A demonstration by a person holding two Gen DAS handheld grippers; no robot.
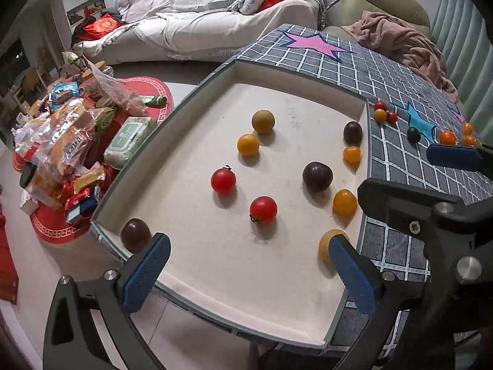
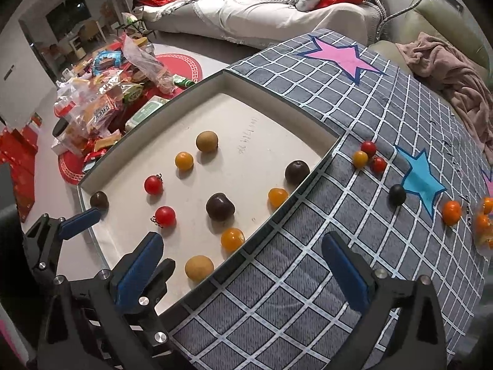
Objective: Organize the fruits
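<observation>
Surface (image 2: 308, 277): covered by a grey cloth with a white grid and pink and blue star patches. A sofa (image 2: 262, 15) with striped bedding stands behind it, and a pile of snack packets (image 1: 67, 141) lies on the floor to the left.

Tray (image 1: 148, 135): shallow, white inside with grey walls, set on the left part of the surface.

Left hand-held gripper (image 1: 249, 273): jaws spread wide, nothing between the pads, hovering over the near edge of the tray. Right hand-held gripper (image 2: 242, 269): jaws likewise spread wide and empty, over the tray's near right wall and the cloth beside it.

Fruits in the tray, all apart from each other:
- large dark purple fruit (image 1: 317, 176), near centre; a second one by the right wall (image 1: 352, 132); a third in the near left corner (image 1: 135, 238).
- brownish-green fruit (image 1: 263, 121) toward the back.
- pale yellow fruit (image 1: 328, 243) at the near right, partly behind the left gripper's right finger.
- two red tomatoes (image 1: 223, 180), (image 1: 263, 209).
- three orange tomatoes (image 1: 248, 145), (image 1: 352, 154), (image 1: 345, 202).

Fruits on the cloth, outside the tray:
- cluster of two red and one orange tomato (image 2: 369, 156), touching, just right of the tray's far corner.
- one black fruit (image 2: 397, 194) at the blue star's edge.
- one orange fruit (image 2: 451, 212) right of the star; more orange ones (image 2: 483, 222) at the frame edge, unclear how many.
</observation>
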